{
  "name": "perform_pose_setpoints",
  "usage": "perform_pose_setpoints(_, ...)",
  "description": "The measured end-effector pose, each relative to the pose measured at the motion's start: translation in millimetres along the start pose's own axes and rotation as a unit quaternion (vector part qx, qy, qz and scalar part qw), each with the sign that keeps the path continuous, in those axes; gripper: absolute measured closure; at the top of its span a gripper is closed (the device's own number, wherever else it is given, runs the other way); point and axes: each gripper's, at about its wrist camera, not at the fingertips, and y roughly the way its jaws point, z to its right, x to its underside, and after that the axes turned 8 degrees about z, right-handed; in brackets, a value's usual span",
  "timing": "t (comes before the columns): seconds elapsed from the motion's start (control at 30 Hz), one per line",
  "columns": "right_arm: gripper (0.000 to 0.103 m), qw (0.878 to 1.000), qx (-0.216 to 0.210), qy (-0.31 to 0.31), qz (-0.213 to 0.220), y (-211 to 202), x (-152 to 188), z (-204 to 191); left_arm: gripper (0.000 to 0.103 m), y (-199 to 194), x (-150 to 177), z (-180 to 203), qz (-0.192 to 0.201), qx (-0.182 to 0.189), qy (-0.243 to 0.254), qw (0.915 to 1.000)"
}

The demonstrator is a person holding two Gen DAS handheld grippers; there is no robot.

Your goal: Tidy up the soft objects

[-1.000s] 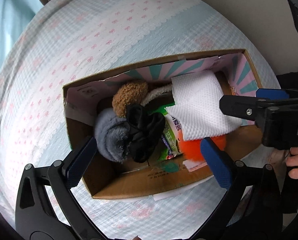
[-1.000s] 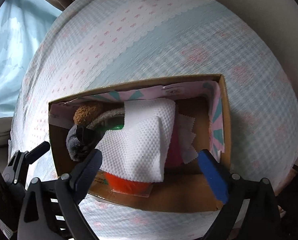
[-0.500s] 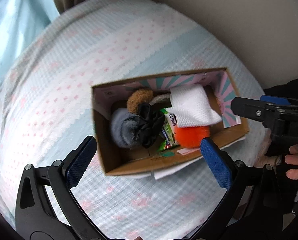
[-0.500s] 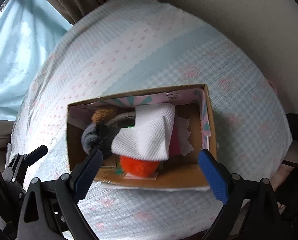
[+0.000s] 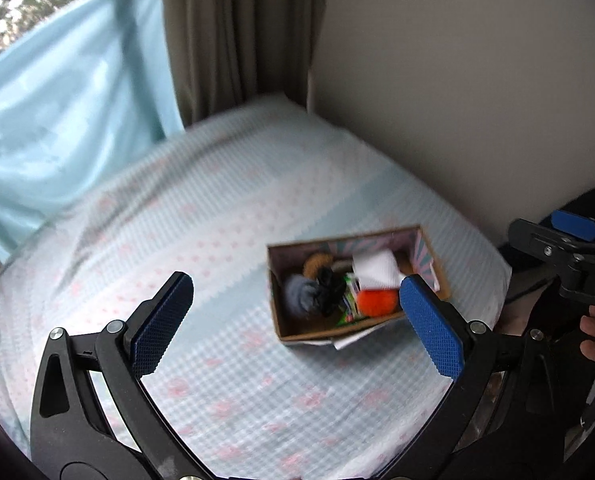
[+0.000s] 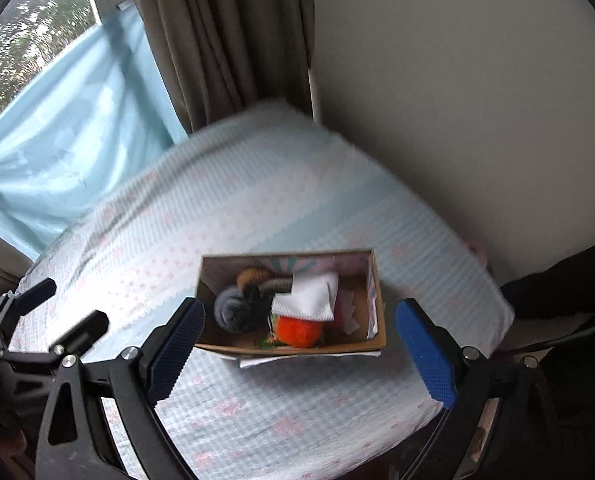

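While both tools hang above the bed with nothing between their blue pads, the left gripper [image 5: 297, 320] is spread wide and empty, and the right gripper [image 6: 299, 346] is likewise released and bare. Just beyond the fingertips lies the open brown cardboard box with a pink-and-teal striped lining [image 6: 297, 347], resting on the pale blue checked bedspread with pink motifs [image 6: 257, 216]. In the left wrist view it sits toward the right-hand finger; in the right wrist view it lies centred between the two fingers. Packed inside, nearest first, are a fluffy orange pom-pom [image 6: 298, 330], a folded white waffle-textured cloth [image 6: 311, 298], a grey furry bundle [image 6: 228, 309] touching a black fabric piece [image 6: 253, 304], and a brown woolly ball [image 6: 249, 276] at the far wall. Farther off hang a taupe curtain [image 6: 221, 40] and a light blue sheet [image 6: 65, 136].
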Motion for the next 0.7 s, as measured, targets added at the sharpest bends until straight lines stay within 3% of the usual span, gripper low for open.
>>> perform_pose_setpoints(0.1,0.008,0.999,0.009,-0.009,0.044,-41,0,-13,0.0,-48,-7,-13,0.059,-0.003,-0.007,0.9982)
perform_pose_setpoints(0.27,0.008,0.993,0.03,-0.021,0.109,-93,6,-32,0.0,-105,-8,-23,0.121,-0.013,-0.007,0.9925)
perform_pose_setpoints(0.47,0.008,0.985,0.049,-0.026,0.162,-129,23,-51,0.0,-142,3,-30,0.16,-0.025,-0.01,0.9868)
perform_pose_setpoints(0.7,0.008,0.98,0.045,-0.025,0.192,-143,28,-62,0.0,-163,12,-39,0.186,-0.023,-0.023,0.9819)
